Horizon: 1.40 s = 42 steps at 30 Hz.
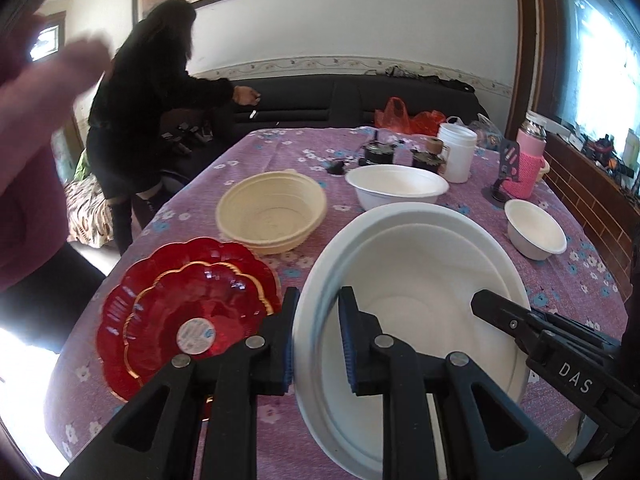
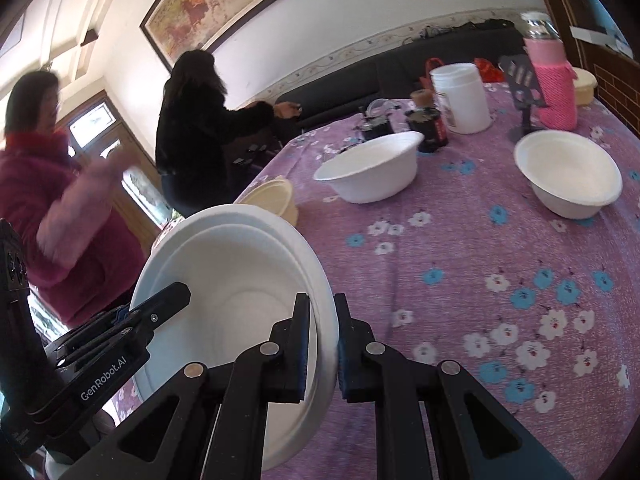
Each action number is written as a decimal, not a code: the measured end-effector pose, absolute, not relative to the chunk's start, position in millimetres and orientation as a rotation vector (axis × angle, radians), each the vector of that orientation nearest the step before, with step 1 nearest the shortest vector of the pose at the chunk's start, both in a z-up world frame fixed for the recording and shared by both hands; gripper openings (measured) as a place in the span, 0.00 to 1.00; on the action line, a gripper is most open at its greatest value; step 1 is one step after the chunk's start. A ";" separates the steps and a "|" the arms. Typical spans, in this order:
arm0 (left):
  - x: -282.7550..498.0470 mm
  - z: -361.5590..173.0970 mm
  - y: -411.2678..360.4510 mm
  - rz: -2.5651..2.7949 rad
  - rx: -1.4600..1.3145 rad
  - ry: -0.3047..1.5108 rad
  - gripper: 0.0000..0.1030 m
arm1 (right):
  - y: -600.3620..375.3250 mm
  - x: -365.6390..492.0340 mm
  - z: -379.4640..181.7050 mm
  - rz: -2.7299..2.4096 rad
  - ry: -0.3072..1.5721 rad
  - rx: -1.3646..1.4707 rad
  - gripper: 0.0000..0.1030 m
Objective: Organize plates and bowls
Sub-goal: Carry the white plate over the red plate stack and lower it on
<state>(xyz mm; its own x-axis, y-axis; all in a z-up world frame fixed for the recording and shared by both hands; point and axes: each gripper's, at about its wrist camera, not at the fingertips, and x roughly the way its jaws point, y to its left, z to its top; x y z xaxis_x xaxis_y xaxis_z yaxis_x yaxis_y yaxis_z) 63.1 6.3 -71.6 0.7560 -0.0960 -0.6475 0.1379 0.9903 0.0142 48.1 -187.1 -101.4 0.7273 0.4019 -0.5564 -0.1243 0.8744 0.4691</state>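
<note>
A: Your left hand-held gripper [image 1: 318,334] is clamped on the near-left rim of the big white bowl [image 1: 420,280]. One pad sits outside the rim, one inside.

B: And the right one?

A: Your right hand-held gripper [image 2: 323,346] pinches the opposite rim of the same white bowl [image 2: 240,280]. Both are closed on it. There look to be two bowls nested; a second rim shows inside the outer one.

B: Is the bowl on the counter?

A: It's tilted, held between your two hand-held grippers above the counter [image 1: 560,276] with its purple flowered cloth. Can't tell whether the bottom touches.

B: What else is on the counter?

A: To your left lie the red scalloped plates [image 1: 188,308], a smaller gold-edged one stacked on a bigger one. Behind them are the cream bowls [image 1: 272,212], nested. A medium white bowl [image 1: 396,192] sits further back and a small white bowl [image 1: 534,232] is to the right, well apart from each other.

B: And at the back?

A: There's a white tub [image 1: 456,152], a pink knit-covered bottle [image 1: 528,160], and two dark jars near the tub. Two people stand off the left side of the counter, one in black by the dark sofa [image 1: 360,96], one in magenta, blurred.
</note>
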 end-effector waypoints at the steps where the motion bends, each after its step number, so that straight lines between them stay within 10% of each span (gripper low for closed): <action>1: 63.1 -70.0 12.8 -0.120 0.052 0.704 0.18 | -180.0 49.1 -98.1 0.303 0.703 0.407 0.13; 42: 124.5 -121.2 189.4 0.151 -0.159 0.856 0.28 | 26.0 137.3 -107.7 0.395 0.846 0.092 0.13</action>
